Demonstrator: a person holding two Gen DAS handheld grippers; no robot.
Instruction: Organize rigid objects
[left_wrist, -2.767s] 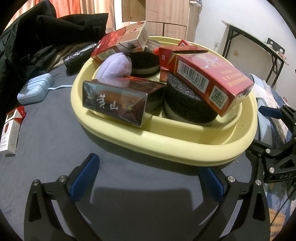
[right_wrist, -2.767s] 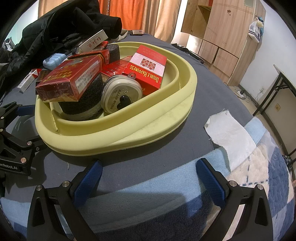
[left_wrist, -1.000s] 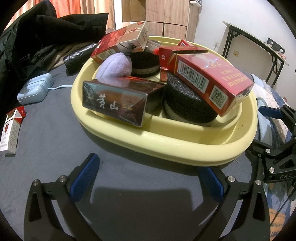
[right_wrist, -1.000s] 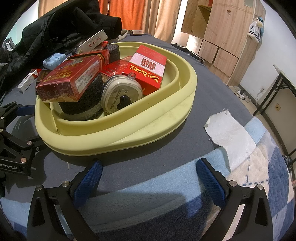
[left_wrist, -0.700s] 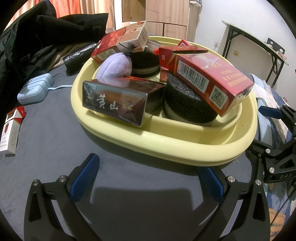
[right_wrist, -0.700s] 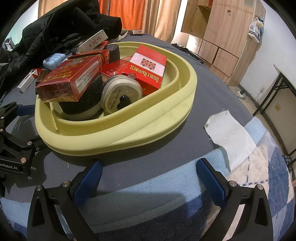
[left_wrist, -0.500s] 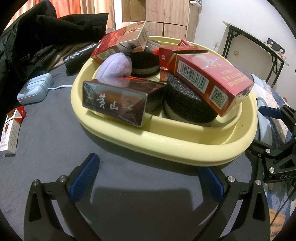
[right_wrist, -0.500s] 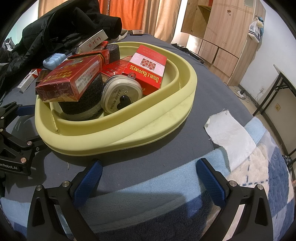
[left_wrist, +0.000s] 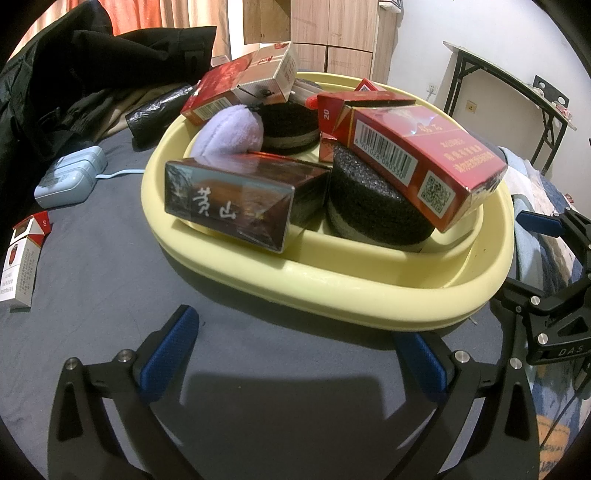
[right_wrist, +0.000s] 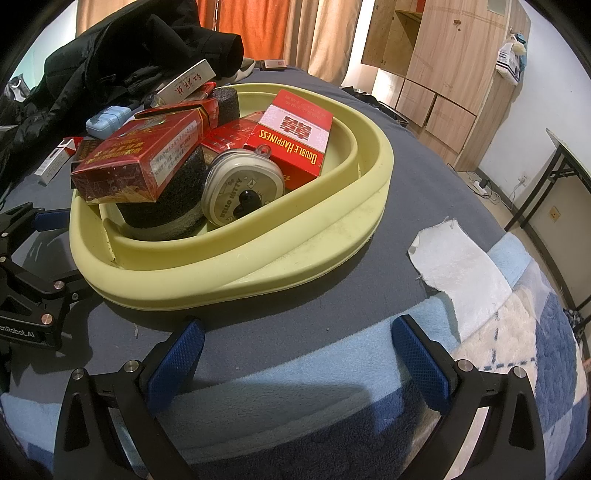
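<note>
A pale yellow basin (left_wrist: 332, 291) (right_wrist: 258, 258) sits on the dark grey bed cover, heaped with objects: a dark brown box (left_wrist: 236, 206), red cigarette boxes (left_wrist: 417, 162) (right_wrist: 136, 162), a red Double Happiness box (right_wrist: 295, 136), black foam discs (left_wrist: 373, 210), a purple puff (left_wrist: 232, 134) and a round white case (right_wrist: 242, 192). My left gripper (left_wrist: 295, 354) is open and empty in front of the basin. My right gripper (right_wrist: 295, 354) is open and empty, also just short of the basin's rim.
A red and white cigarette pack (left_wrist: 22, 262) and a light blue case (left_wrist: 70, 177) lie on the cover left of the basin. A black jacket (left_wrist: 74, 81) is piled behind. A white cloth (right_wrist: 461, 266) lies right of the basin. A wardrobe (right_wrist: 443, 55) stands beyond.
</note>
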